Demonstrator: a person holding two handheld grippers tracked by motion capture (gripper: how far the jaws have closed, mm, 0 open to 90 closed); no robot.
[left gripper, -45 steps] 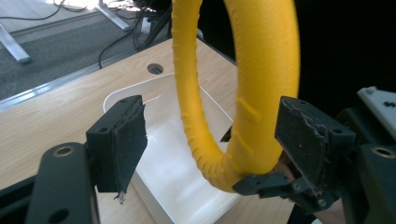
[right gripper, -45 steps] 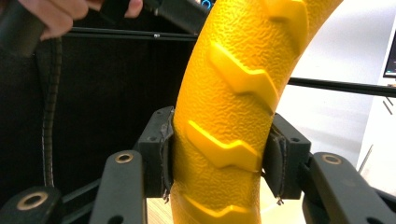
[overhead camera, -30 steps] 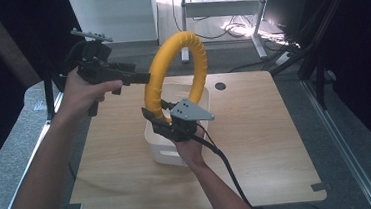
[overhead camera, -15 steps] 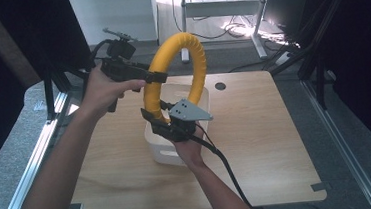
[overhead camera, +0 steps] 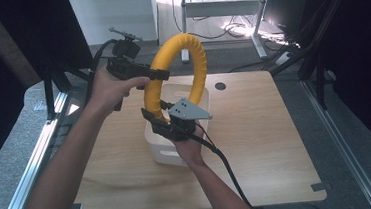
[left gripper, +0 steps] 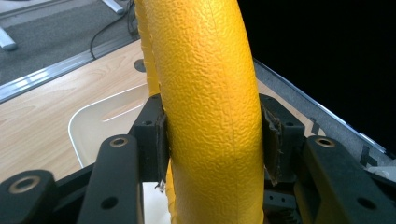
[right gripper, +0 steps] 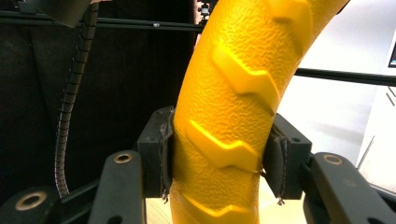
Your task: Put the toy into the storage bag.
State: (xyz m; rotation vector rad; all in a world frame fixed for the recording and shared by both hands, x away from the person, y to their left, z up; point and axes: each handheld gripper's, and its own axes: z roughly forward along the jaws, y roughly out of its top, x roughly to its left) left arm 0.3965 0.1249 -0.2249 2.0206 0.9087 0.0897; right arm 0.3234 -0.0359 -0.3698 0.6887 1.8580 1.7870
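A yellow rubber tyre (overhead camera: 189, 54) stands upright above a white tub (overhead camera: 162, 145) on the wooden table (overhead camera: 271, 138). My left gripper (overhead camera: 157, 75) has just been closing, and its pads now press on the tyre's upper left side; close up, the pebbled yellow tyre (left gripper: 210, 107) sits squeezed between both pads. My right gripper (overhead camera: 155, 118) is shut on the tyre's lower left part, near the tub's rim. In the right gripper view the tyre's zigzag tread (right gripper: 233, 116) runs up between the two pads.
A round cable hole (overhead camera: 219, 86) marks the table's far side. Black frame posts (overhead camera: 320, 59) and dark curtains flank the table. A black cable (overhead camera: 223, 161) trails from the right gripper over the table. Desk legs and floor cables lie beyond the far edge.
My left hand came in from the left to the tyre's upper left side, and its jaws closed on the tyre. The right gripper and the tyre stayed put.
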